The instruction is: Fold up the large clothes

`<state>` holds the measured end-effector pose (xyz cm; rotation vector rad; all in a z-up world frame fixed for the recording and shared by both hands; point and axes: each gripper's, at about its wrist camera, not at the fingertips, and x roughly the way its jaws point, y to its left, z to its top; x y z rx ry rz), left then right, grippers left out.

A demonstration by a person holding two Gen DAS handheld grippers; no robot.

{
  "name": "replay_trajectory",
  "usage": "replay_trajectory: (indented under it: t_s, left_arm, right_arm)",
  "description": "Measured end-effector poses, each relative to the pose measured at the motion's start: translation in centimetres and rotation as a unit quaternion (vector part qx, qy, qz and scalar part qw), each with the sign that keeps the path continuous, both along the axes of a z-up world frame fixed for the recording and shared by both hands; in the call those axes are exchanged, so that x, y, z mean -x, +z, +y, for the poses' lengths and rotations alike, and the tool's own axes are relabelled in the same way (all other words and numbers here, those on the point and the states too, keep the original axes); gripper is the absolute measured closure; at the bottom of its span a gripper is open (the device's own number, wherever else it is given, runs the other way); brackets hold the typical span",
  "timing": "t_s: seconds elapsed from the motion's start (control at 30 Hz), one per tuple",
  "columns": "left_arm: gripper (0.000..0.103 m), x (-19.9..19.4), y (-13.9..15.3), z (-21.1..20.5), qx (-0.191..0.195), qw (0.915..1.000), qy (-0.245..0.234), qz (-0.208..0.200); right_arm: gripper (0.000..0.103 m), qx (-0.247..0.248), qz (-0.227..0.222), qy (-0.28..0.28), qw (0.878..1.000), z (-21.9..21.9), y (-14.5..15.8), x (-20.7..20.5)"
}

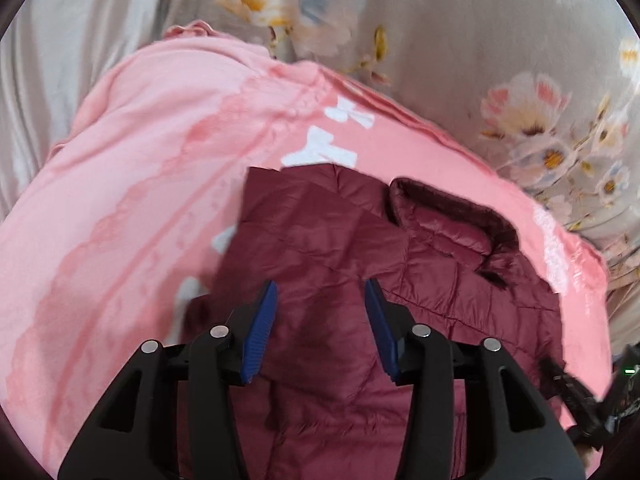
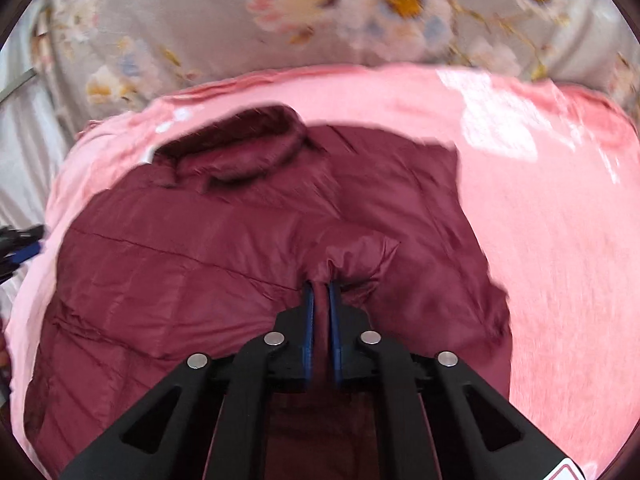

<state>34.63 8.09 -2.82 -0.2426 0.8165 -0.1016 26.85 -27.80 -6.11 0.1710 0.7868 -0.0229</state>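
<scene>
A maroon quilted puffer jacket (image 1: 332, 248) lies on a pink blanket (image 1: 140, 168), its fur-edged collar (image 1: 448, 216) at the far right. My left gripper (image 1: 320, 292) hovers over the jacket with its blue pads wide apart and nothing between them. In the right wrist view the jacket (image 2: 180, 264) fills the centre, with the collar (image 2: 232, 148) at the far left. My right gripper (image 2: 321, 286) is shut on a bunched fold of the jacket (image 2: 352, 252) and lifts it slightly.
The pink blanket (image 2: 560, 240) covers a bed with grey floral bedding (image 1: 480, 40) behind it. Part of the other gripper (image 1: 580, 392) shows at the lower right of the left wrist view and at the left edge of the right wrist view (image 2: 20, 248).
</scene>
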Motion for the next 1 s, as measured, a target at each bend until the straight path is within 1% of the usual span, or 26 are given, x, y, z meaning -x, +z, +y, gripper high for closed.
replay_trajectory:
  t_s: [0.07, 0.13, 0.2, 0.23, 0.27, 0.3, 0.33, 0.4, 0.43, 0.47, 0.53, 0.6, 0.67, 0.73, 0.8, 0.83, 0.87, 0.93, 1.0]
  left_arm:
    - [0.060, -0.9, -1.3, -0.5, -0.015, 0.9997, 0.006, 0.020]
    - [0.060, -1.7, -3.2, -0.6, -0.034, 0.9979, 0.019, 0.051]
    - [0.062, -1.9, -5.1, 0.0, -0.044, 0.9956, 0.033, 0.076]
    - [0.062, -1.8, -5.6, 0.4, -0.045, 0.9951, 0.036, 0.080]
    - [0.062, -1.6, -6.1, 0.7, -0.049, 0.9949, 0.039, 0.079]
    - [0.062, -1.5, -6.2, 0.8, -0.054, 0.9946, 0.040, 0.078]
    - [0.062, -1.4, -6.3, 0.9, -0.061, 0.9944, 0.039, 0.078]
    - [0.062, -1.3, -6.4, 1.1, -0.068, 0.9938, 0.036, 0.080]
    - [0.063, -1.2, -6.2, 1.2, -0.071, 0.9932, 0.038, 0.084]
    - [0.067, -1.0, -5.8, 1.2, -0.071, 0.9928, 0.040, 0.088]
    - [0.068, -0.4, -4.1, 0.9, -0.061, 0.9948, 0.034, 0.075]
    - [0.068, -0.2, -2.0, 0.0, -0.050, 0.9972, 0.029, 0.048]
    - [0.067, -0.6, -0.9, -1.5, -0.041, 0.9984, 0.015, 0.036]
    - [0.068, -1.1, -1.5, -2.7, -0.045, 0.9978, 0.006, 0.047]
    - [0.068, -1.6, -3.5, -3.5, -0.044, 0.9961, -0.002, 0.076]
    - [0.068, -1.5, -4.3, -3.4, -0.044, 0.9956, -0.002, 0.082]
    - [0.068, -1.5, -5.0, -3.5, -0.047, 0.9953, 0.000, 0.084]
    - [0.067, -0.8, -5.9, -3.3, -0.061, 0.9952, 0.004, 0.076]
    - [0.067, -0.5, -6.1, -3.0, -0.057, 0.9956, 0.003, 0.074]
  right_arm:
    - [0.097, 0.015, 0.016, 0.010, 1.000, 0.6, -0.4, -1.1]
    - [0.097, 0.030, 0.045, 0.010, 0.998, 0.6, -2.0, -2.1]
    - [0.096, 0.026, 0.047, 0.011, 0.999, 0.3, -2.5, -2.0]
    - [0.094, 0.021, 0.043, 0.006, 0.999, 0.0, -2.2, -1.6]
    - [0.084, 0.023, 0.038, -0.004, 0.999, -0.2, -1.7, -1.0]
    - [0.077, 0.028, 0.031, -0.013, 0.999, -0.4, -1.3, -0.5]
    - [0.076, 0.034, 0.016, -0.024, 0.999, -0.6, -0.6, 0.4]
    - [0.076, 0.035, -0.009, -0.041, 0.999, -0.9, 0.9, 2.0]
    - [0.076, 0.028, -0.017, -0.043, 0.999, -1.0, 1.5, 2.2]
    - [0.075, 0.016, -0.025, -0.038, 0.999, -0.8, 2.2, 2.3]
    - [0.075, -0.005, -0.029, -0.012, 0.999, 0.1, 3.2, 1.6]
    - [0.076, -0.021, -0.026, 0.014, 0.999, 1.5, 3.4, 0.3]
    - [0.080, -0.031, -0.016, 0.039, 0.999, 3.2, 3.0, -1.2]
    - [0.082, -0.028, -0.002, 0.062, 0.998, 5.0, 2.3, -2.1]
    - [0.083, -0.024, 0.011, 0.081, 0.996, 6.5, 1.4, -2.5]
    - [0.084, -0.021, 0.017, 0.086, 0.996, 6.9, 1.0, -2.7]
    - [0.084, -0.018, 0.024, 0.088, 0.996, 7.2, 0.5, -2.9]
    - [0.084, -0.014, 0.039, 0.092, 0.995, 7.6, -0.5, -3.1]
    - [0.086, -0.013, 0.051, 0.093, 0.994, 7.6, -1.5, -3.3]
